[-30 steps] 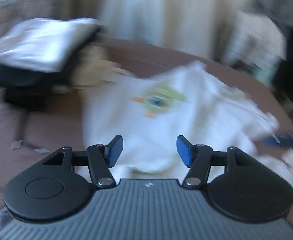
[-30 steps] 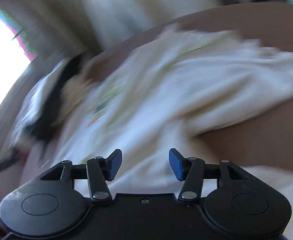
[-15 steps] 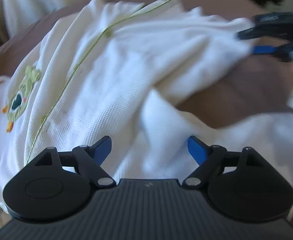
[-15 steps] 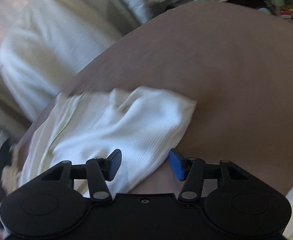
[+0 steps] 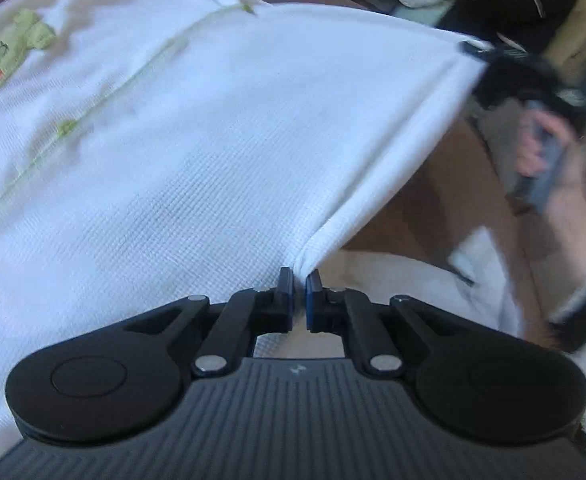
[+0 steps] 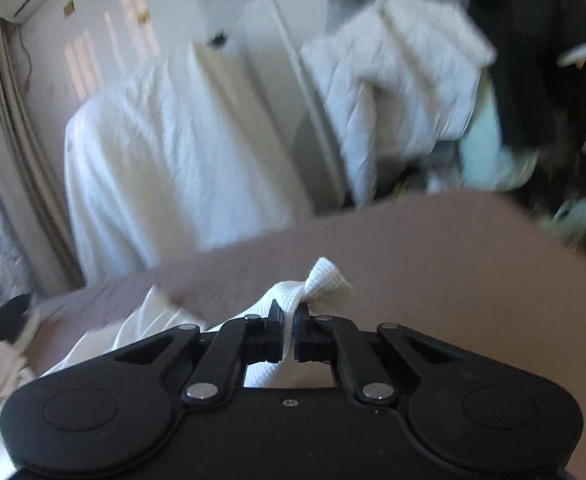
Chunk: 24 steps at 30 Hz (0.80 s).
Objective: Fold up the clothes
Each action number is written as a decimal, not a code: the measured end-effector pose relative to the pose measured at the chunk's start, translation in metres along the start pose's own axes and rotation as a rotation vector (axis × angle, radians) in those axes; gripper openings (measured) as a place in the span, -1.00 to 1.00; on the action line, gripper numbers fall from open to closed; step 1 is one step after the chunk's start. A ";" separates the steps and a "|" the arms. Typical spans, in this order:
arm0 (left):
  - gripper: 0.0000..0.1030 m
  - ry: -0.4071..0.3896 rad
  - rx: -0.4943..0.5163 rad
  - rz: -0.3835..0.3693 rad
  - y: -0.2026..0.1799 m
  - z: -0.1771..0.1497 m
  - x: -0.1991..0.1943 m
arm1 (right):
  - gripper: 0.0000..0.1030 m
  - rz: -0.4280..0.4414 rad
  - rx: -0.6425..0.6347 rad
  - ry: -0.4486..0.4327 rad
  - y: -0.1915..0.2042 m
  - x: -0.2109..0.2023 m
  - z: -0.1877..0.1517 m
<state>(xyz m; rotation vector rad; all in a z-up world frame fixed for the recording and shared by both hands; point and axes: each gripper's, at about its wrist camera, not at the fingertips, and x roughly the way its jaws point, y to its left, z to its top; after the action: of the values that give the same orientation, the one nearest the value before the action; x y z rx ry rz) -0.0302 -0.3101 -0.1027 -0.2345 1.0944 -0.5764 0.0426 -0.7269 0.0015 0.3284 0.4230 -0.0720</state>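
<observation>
Left gripper (image 5: 299, 280), jaws closed on the hem of a white garment (image 5: 197, 152) bearing green stitching and a green appliqué (image 5: 5, 52). Right gripper (image 6: 290, 316), jaws likewise pinched on a white ribbed corner of the garment (image 6: 327, 280). The hem is stretched taut between both grippers above the brown surface (image 6: 453, 264).

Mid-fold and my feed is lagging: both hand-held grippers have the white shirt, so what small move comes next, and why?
Probably carry the held hem together over toward the frog print. The left hand-held gripper and right hand-held gripper are each shut on an edge of the white shirt, the hem between them is stretched taut above the brown surface, so the fold looks ready.
</observation>
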 end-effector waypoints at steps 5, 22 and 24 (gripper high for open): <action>-0.22 0.050 0.237 0.238 -0.034 -0.014 0.001 | -0.82 -0.218 -0.126 0.313 -0.009 0.049 -0.051; 0.44 0.079 0.122 0.231 -0.013 -0.051 -0.046 | 0.79 -0.073 -0.101 0.415 0.003 -0.196 -0.187; 0.44 0.070 0.083 0.256 -0.004 -0.048 -0.050 | 0.45 -0.153 -0.158 0.416 0.006 -0.188 -0.207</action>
<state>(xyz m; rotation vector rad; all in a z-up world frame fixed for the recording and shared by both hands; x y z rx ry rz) -0.0908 -0.2810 -0.0839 -0.0007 1.1443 -0.4019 -0.2091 -0.6534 -0.0969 0.1521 0.8612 -0.1195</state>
